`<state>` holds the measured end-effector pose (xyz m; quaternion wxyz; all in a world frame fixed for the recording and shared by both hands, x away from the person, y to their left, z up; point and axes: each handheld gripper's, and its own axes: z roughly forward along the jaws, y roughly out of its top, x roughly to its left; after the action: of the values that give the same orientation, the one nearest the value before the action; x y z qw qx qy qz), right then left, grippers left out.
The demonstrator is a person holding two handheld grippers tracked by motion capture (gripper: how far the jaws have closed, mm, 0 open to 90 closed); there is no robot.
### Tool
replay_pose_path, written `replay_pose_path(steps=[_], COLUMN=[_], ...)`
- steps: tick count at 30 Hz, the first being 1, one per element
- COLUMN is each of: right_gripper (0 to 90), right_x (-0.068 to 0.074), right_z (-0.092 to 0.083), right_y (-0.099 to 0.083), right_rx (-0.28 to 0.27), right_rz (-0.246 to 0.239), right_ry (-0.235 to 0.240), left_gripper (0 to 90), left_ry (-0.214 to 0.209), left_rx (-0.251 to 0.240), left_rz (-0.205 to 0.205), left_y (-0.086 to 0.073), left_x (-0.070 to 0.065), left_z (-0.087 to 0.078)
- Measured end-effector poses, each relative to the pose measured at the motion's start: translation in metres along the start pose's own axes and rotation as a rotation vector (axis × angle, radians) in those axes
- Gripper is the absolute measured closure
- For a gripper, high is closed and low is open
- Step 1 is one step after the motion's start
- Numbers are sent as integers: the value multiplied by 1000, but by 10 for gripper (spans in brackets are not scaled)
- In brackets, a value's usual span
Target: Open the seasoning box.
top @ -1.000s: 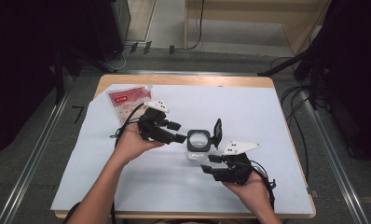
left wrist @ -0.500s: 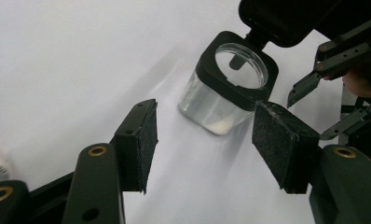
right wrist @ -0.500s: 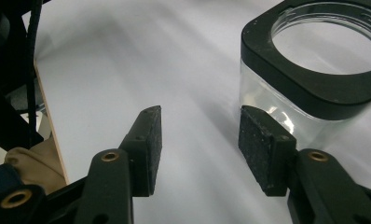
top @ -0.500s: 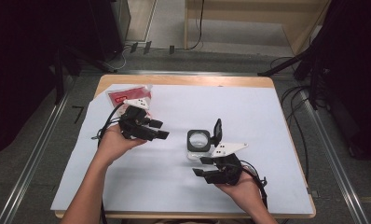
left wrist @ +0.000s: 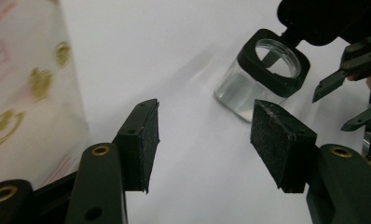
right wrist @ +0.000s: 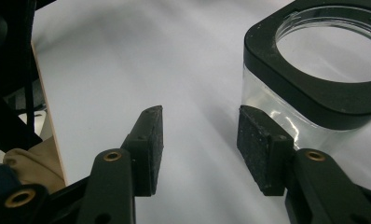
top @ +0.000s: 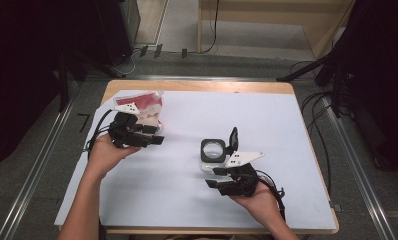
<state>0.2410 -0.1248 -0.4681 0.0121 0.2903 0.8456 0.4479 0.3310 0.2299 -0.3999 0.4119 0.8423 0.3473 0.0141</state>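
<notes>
The clear jar [top: 213,152] with its black lid flipped up stands mid-worktop [top: 287,125]. The right hand-held gripper [top: 218,178] is beside it and the left hand-held gripper [top: 154,135] near the packet [top: 146,105] at the far left corner, both gaping and empty.

jar [top: 213,152]: you've got clear glass, black collar
packet [top: 146,106]: red, gold marks
table cover [top: 287,130]: plain white

White sheet [top: 287,130] covers the wooden table [top: 197,86], grey floor [top: 42,165] all round, cables [top: 317,107] trailing off the right edge.
</notes>
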Motion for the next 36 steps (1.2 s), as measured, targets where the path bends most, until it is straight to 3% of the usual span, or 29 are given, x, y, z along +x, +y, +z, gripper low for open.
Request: replay_pose_path(steps=[9, 19, 30, 36], right_gripper=[508, 507, 505, 500], right_x=[-2, -1, 3, 5], right_z=[4, 8, 13, 14], right_y=[3, 5, 6, 5], right_rx=[3, 10, 21, 25], right_rz=[-11, -20, -39, -36], right_ry=[9, 27, 34, 28], left_gripper=[426, 430, 397, 396], left_ry=[89, 140, 189, 191], left_rx=[-22, -41, -66, -78], left_rz=[-48, -122, -178, -165], left_y=[-14, -29, -34, -25], left_x=[13, 30, 57, 67], left_z=[-27, -49, -55, -47])
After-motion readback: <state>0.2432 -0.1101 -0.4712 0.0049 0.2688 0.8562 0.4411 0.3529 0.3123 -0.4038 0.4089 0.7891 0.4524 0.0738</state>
